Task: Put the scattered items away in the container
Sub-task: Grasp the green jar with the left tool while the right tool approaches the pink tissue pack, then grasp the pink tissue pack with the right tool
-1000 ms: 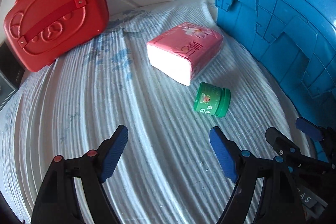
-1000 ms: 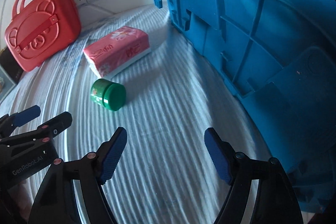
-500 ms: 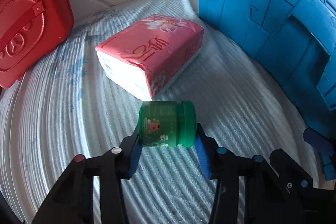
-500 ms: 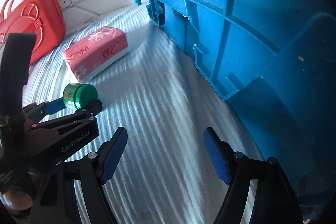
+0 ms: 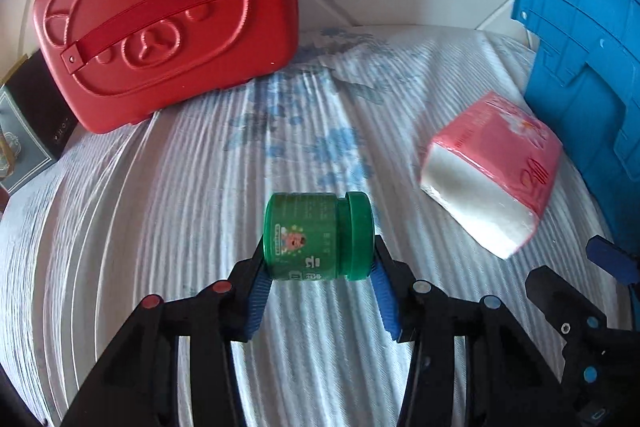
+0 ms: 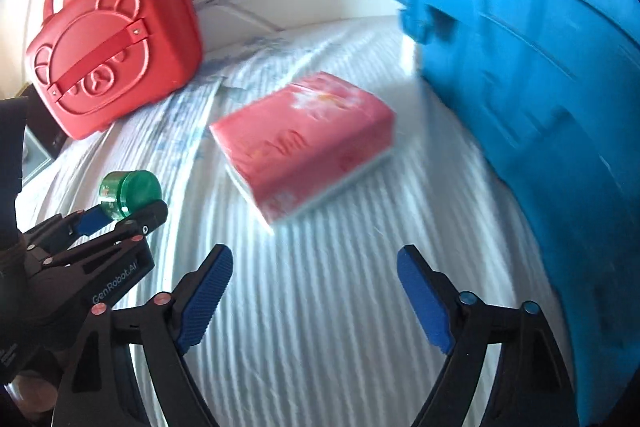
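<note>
Green jar (image 5: pixel 318 237) lay sideways, clamped between the blue pads of the left gripper (image 5: pixel 320 283), low in the frame centre. The right gripper (image 6: pixel 314 297) had just been opening and held nothing. Pink tissue pack (image 6: pixel 304 143) was motion-blurred; the blue container (image 6: pixel 540 87) was cut off at the right edge.

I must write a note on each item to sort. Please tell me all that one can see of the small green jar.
The green jar is a small round pot that looks like plastic, with a wider green screw lid, closed, and a label with a cartoon figure and print. It lies sideways, lid toward the pink tissue pack, apart from it. The left gripper is shut on it, one blue pad on its base, one on its lid, above the striped bedsheet.
</note>
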A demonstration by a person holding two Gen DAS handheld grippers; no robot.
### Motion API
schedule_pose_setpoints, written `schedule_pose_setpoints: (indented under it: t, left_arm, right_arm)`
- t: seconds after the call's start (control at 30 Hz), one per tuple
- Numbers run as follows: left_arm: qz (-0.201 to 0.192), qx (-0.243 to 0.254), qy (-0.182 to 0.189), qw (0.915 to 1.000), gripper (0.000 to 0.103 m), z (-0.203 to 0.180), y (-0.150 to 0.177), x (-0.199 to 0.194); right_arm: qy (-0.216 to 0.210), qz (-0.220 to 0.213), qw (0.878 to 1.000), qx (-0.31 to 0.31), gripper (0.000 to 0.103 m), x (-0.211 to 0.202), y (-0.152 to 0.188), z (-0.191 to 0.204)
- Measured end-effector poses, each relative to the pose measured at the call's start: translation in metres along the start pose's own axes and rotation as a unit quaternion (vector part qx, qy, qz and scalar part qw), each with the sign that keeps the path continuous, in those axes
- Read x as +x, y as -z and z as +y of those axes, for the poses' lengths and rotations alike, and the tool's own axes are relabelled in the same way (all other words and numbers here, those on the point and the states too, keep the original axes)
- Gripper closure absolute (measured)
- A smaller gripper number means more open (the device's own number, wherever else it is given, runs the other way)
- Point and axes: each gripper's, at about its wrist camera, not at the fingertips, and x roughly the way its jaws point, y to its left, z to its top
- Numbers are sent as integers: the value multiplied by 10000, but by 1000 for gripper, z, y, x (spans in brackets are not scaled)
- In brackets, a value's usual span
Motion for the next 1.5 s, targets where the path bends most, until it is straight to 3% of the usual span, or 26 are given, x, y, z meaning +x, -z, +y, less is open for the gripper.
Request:
schedule_pose_setpoints:
  t: [0.13, 0.2, 0.23, 0.33, 0.4, 0.43, 0.5, 0.53, 0.57, 0.63, 0.83, 1.0, 1.07, 1.13, 1.23, 1.37, 1.43, 1.5]
  left_arm:
    - [16, -166, -40, 9999, 58, 11, -5, 8]
    - [7, -232, -49, 9997, 58, 15, -5, 10]
    - [11, -257, -72, 9996, 58, 17, -6, 12]
    - [53, -350, -174, 9992, 58, 27, -6, 16]
    - [101, -405, -207, 9989, 58, 31, -7, 20]
    - [105, -424, -205, 9988, 58, 32, -8, 21]
    - [83, -416, -222, 9989, 58, 31, -10, 21]
    - [67, -410, -222, 9989, 58, 30, -12, 22]
    - [61, -409, -217, 9989, 58, 29, -13, 23]
    - [84, -414, -205, 9989, 58, 27, -17, 26]
    - [88, -469, -221, 9986, 58, 28, -24, 32]
    - [184, -562, -246, 9979, 58, 33, -21, 38]
    - [181, -541, -258, 9980, 58, 33, -21, 38]
    - [171, -544, -314, 9979, 58, 37, -19, 36]
    - [168, -620, -425, 9970, 58, 50, -16, 29]
    - [194, -711, -577, 9956, 58, 66, -10, 23]
    - [237, -763, -610, 9949, 58, 71, -8, 23]
    - [242, -804, -598, 9947, 58, 73, -7, 21]
  right_arm:
    - [-75, 97, 9999, -114, 14, 26, -13, 12]
    - [-146, 182, 9996, -169, 22, 40, -16, 16]
    - [-195, 236, 9993, -223, 33, 47, -18, 20]
    - [-711, 329, 9958, -476, 41, 58, -20, 39]
    - [-803, 296, 9939, -695, 47, 55, -20, 51]
    - [-737, 260, 9944, -709, 47, 52, -19, 51]
    - [-480, 168, 9968, -613, 32, 45, -18, 42]
    - [-350, 80, 9978, -563, 16, 40, -17, 35]
    - [-238, -32, 9983, -531, 7, 35, -17, 29]
    - [-175, -190, 9983, -527, 0, 30, -21, 22]
    - [-5, -446, 9986, -288, 0, 31, -39, 2]
    - [494, -587, 9970, -56, 0, 37, -44, -6]
    - [320, -555, 9978, -198, 1, 44, -45, 2]
    - [-149, -492, 9986, -115, 1, 50, -48, 4]
    - [-700, -98, 9971, -287, 0, 61, -49, 19]
    - [-1851, 206, 9800, -703, 6, 45, -35, 49]
    - [-1778, 63, 9801, -885, 6, 31, -32, 57]
    - [-1168, -302, 9871, -1049, 6, 23, -34, 58]
